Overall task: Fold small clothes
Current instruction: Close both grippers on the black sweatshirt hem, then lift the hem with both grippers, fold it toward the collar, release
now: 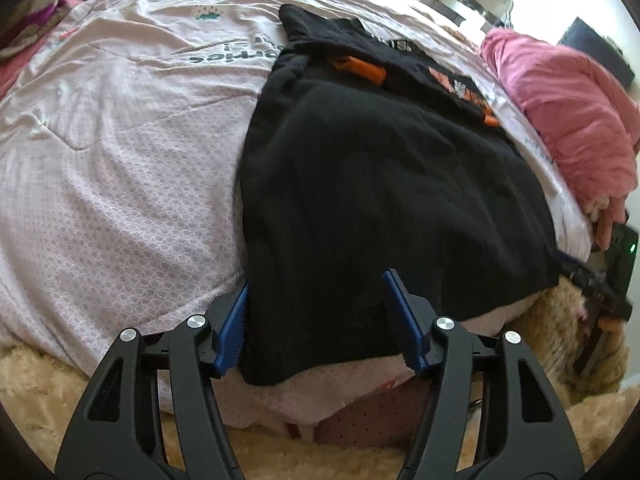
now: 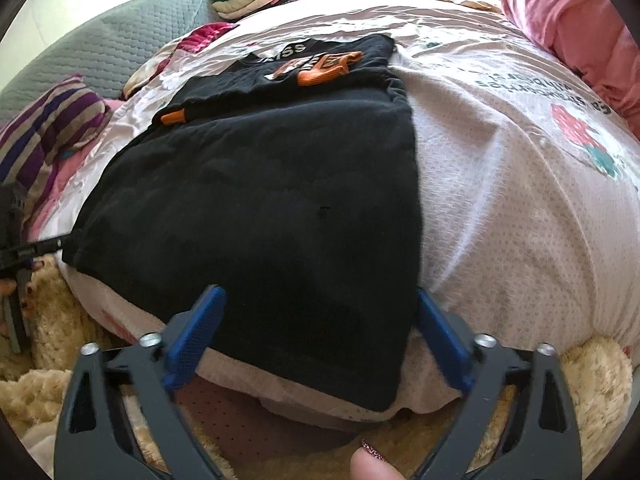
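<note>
Black shirt flat on bed.
Left gripper and right gripper astride near corners, jaws apart, nothing pinched.

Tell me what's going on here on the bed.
A person is folding a black cotton garment with orange print spread on a pale pink patterned bedsheet. The left hand-held gripper and right hand-held gripper each straddle a near corner of its hem, jaws open, not yet pinching the fabric.
</note>
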The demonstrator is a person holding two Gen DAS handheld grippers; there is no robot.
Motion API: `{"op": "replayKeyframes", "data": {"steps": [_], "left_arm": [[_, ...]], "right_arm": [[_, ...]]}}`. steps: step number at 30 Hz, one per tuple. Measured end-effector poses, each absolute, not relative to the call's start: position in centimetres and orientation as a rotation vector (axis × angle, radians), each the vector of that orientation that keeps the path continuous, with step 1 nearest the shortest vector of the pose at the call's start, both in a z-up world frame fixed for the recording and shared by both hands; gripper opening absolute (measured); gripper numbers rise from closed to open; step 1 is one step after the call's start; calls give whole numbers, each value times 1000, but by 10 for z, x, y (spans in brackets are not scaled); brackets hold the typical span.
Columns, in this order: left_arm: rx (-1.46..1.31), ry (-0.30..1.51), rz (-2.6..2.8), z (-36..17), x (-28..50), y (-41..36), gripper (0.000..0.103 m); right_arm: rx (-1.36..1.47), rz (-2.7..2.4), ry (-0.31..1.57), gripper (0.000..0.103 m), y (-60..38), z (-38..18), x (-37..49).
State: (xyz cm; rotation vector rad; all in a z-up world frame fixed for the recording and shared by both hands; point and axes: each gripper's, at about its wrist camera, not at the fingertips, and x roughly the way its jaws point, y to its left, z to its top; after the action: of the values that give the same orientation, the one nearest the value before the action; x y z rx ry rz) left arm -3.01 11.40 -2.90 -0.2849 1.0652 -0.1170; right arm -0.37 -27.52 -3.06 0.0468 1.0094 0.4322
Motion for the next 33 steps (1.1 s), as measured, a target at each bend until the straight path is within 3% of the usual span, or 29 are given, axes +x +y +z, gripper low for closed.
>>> {"op": "replayKeyframes", "data": {"steps": [3,5,13,15,20,24,26,28,33], "left_arm": [[-259,1072,-116,-30,-29,111,55],[-267,1073,-115,-30,-28,112,55],[-289,1070,-117,-33,-26,113,60],[-300,1070,-119,-34,-25,114,61],[-319,1059,-123,-35,-23,117,61],[-336,1053,-120,-35,-21,118,60],[-342,1049,-108,-34,-21,120,54],[-343,1046,-88,-33,-22,124,37],[-431,1008,-113,-27,-27,136,9]], "right_arm": [[78,448,1015,81,-282,-31,-6],[76,446,1019,72,-284,-32,-8],[94,459,1038,54,-294,-41,-15],[95,445,1028,46,-298,-43,-16],[139,456,993,9,-309,-41,-20],[100,481,942,8,-303,-30,-26],[111,499,910,7,-303,-22,-28],[130,512,864,7,-305,-11,-27],[160,529,758,7,-310,17,-22]]}}
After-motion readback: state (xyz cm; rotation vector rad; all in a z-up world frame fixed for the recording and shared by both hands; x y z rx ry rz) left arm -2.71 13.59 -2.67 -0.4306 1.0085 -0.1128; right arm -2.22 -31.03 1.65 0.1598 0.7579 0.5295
